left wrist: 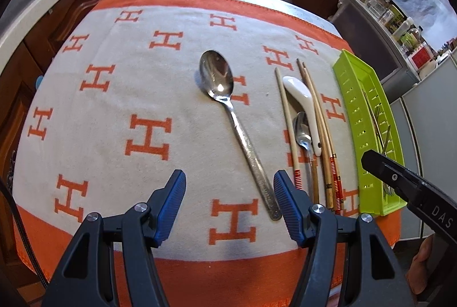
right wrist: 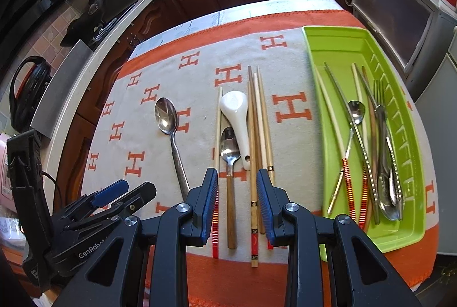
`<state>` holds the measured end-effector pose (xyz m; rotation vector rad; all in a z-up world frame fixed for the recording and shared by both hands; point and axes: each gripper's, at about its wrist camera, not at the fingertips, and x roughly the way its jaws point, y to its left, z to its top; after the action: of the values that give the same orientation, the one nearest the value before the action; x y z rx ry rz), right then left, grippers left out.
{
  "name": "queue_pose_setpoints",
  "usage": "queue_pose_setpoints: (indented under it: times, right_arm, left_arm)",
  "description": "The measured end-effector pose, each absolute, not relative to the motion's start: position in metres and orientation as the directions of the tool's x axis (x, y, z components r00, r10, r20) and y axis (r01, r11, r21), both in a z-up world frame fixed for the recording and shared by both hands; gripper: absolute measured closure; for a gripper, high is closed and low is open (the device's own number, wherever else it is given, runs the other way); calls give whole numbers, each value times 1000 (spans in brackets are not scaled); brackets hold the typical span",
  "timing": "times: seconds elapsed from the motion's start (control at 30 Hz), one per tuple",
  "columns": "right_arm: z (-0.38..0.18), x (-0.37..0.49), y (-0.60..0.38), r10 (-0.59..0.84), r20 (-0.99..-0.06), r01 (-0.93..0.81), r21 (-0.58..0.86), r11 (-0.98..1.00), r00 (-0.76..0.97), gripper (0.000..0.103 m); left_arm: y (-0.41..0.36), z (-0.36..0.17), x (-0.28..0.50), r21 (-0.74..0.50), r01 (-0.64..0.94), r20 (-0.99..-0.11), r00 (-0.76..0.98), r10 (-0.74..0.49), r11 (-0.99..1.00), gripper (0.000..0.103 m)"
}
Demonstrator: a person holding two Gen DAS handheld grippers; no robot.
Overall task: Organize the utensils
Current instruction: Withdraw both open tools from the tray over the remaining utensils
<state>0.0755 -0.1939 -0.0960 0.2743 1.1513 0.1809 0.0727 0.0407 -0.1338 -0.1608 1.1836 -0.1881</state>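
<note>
A large steel spoon [left wrist: 228, 112] lies on the orange-and-cream cloth, its handle end just ahead of my open, empty left gripper [left wrist: 230, 187]; it also shows in the right wrist view [right wrist: 171, 132]. To its right lie a white ceramic spoon [right wrist: 237, 121], a small wooden-handled spoon [right wrist: 230, 161] and several chopsticks [right wrist: 254, 164]. My right gripper [right wrist: 237, 189] is open and empty above their handles. A green tray [right wrist: 331, 49] at the right holds several utensils [right wrist: 382, 164].
The cloth [left wrist: 114, 107] covers a small table with dark cabinets and a counter behind. The left gripper [right wrist: 114, 192] appears at lower left in the right wrist view; the right gripper's body [left wrist: 411, 187] shows over the tray [left wrist: 351, 95] in the left wrist view.
</note>
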Motion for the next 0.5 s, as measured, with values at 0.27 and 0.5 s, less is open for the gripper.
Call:
queue_pose_setpoints:
  times: [0.27, 0.5]
  right_arm:
    - [-112, 82, -182, 300, -880, -24, 313, 949, 367, 74]
    - [-118, 86, -186, 306, -877, -21, 321, 947, 371, 74]
  left_arm:
    - [57, -159, 93, -317, -13, -902, 312, -297, 948, 41]
    - [31, -165, 118, -254, 8, -917, 317, -243, 967, 42]
